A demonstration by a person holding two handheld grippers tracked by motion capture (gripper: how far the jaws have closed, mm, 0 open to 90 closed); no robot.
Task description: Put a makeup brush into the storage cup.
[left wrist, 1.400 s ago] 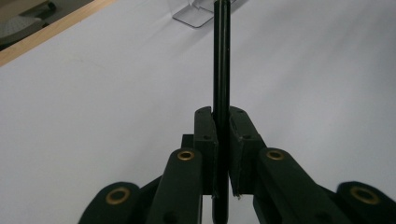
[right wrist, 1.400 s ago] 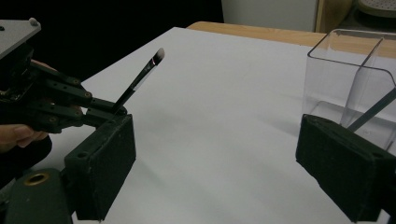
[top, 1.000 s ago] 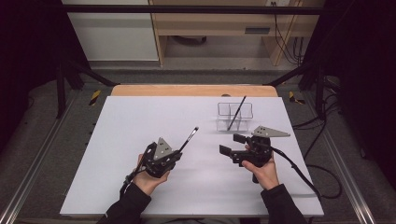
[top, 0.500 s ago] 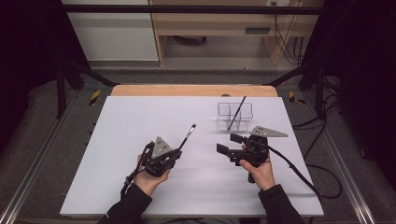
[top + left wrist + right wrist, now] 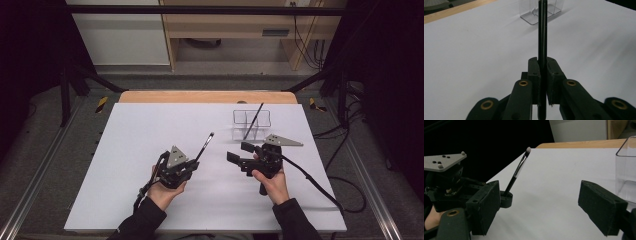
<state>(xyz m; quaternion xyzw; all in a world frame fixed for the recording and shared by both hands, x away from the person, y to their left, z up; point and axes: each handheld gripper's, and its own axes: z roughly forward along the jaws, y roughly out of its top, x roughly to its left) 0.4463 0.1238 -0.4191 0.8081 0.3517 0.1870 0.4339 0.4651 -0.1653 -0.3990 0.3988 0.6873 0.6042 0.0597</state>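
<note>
Nearest, at the front edge of the white desk (image 5: 125, 200): two dark sleeves and hands coming in from below. Left claw (image 5: 192, 161) clenched on a thin black brush (image 5: 204, 148), pads pressed tight on the handle in the left gripper view (image 5: 542, 60), lower end of the handle poking out beneath the jaws. Brush tilted up and away, pale tip (image 5: 528, 149) raised clear of the desk, aimed toward the far right. Just beside it, to the right: right claw (image 5: 242, 153), released, jaws spread wide with nothing between them, having just closed a little; pointed left toward the brush, apart from it. Grey three-cornered plate atop each gripper, cable trailing off the right one toward the desk's right edge. Farther back, right of centre: clear box (image 5: 251, 125) standing on the desk, a second black brush (image 5: 253, 120) leaning inside it, top end sticking out above the rim. Beyond that, a wooden strip (image 5: 207, 97) along the desk's far edge.
</note>
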